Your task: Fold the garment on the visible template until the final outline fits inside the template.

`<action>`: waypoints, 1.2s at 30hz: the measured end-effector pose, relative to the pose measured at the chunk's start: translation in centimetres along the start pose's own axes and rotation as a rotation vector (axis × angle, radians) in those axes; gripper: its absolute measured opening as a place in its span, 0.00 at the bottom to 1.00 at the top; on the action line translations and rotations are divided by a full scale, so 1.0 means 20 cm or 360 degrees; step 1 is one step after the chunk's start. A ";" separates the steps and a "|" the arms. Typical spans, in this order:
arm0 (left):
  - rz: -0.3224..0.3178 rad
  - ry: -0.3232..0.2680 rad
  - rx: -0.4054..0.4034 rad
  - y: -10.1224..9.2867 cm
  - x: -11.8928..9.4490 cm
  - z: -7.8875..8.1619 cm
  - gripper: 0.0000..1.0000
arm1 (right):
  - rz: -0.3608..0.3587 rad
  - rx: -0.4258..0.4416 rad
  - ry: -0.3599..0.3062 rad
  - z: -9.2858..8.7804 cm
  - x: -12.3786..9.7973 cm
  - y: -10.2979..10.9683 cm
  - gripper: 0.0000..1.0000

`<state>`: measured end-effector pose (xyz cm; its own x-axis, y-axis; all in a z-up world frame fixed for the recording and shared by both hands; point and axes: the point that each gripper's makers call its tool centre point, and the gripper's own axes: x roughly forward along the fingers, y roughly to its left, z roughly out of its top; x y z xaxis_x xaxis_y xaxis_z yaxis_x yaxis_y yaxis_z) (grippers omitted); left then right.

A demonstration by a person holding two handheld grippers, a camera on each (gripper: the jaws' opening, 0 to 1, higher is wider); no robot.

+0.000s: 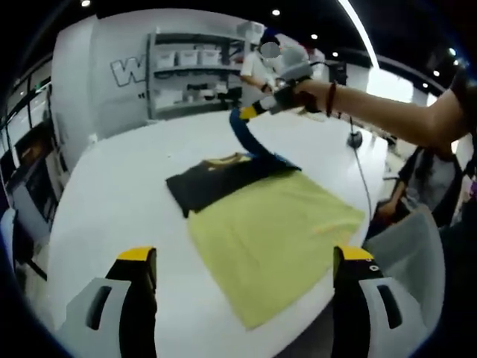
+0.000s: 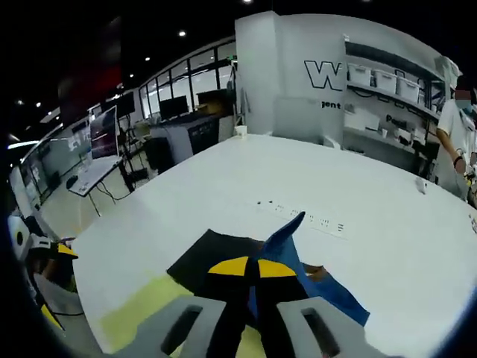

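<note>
A wide white table [image 1: 112, 186] with a smooth, matte top carries a flat yellow template [image 1: 276, 239], a soft-looking rectangle with straight edges that reaches close to the near table edge. The garment [image 1: 205, 183] is dark, almost black, with a blue part and a small yellow-orange print near its collar; it lies at the far end of the template, partly on the yellow sheet and partly on the bare table. Its dark body is flat and roughly rectangular, with a few low wrinkles. In the left gripper view, the left gripper [image 1: 246, 298] hangs above the near side of the table with its two black, yellow-tipped jaws wide apart and nothing between them. In the same view the right gripper [image 1: 257, 110], held by a person's hand [image 1: 298, 93], lifts a blue sleeve [image 1: 250, 138] up from the garment, so the cloth rises as a narrow curved band. In the right gripper view, the right gripper [image 2: 248, 270] has its jaws pressed together on this blue cloth, which stands up behind the tips as a pointed fold [image 2: 283, 239]. Behind the table stand grey metal shelves [image 2: 387, 104] that hold white boxes [image 2: 384, 80]; I cannot tell what is inside these.
</note>
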<state>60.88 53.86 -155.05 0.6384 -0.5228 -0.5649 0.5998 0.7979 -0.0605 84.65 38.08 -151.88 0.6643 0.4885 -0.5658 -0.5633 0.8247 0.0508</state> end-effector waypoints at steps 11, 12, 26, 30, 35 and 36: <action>-0.0015 0.0029 -0.0007 0.00 0.02 -0.02 0.96 | 0.0077 -0.0164 0.0083 -0.03 0.14 0.21 0.00; -0.0014 0.0029 -0.0009 0.00 0.02 -0.02 0.96 | 0.0082 -0.0183 0.0092 -0.03 0.16 0.22 0.00; 0.0014 0.0051 -0.0035 0.04 -0.01 -0.07 0.94 | 0.0172 -0.0331 0.0260 -0.28 0.36 0.43 0.00; 0.0021 0.0047 -0.0040 0.05 -0.01 -0.07 0.94 | 0.0214 -0.0336 0.0266 -0.34 0.44 0.45 0.00; 0.0021 0.0053 -0.0047 0.04 0.00 -0.08 0.94 | 0.0322 -0.0362 0.0277 -0.41 0.48 0.53 0.02; 0.0021 0.0053 -0.0047 0.04 0.00 -0.08 0.94 | 0.0327 -0.0378 0.0292 -0.42 0.48 0.54 0.06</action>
<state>60.54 54.93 -156.36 0.6293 -0.5025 -0.5929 0.5769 0.8132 -0.0769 80.74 49.30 -163.66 0.4385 0.5601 -0.7029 -0.7886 0.6150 -0.0019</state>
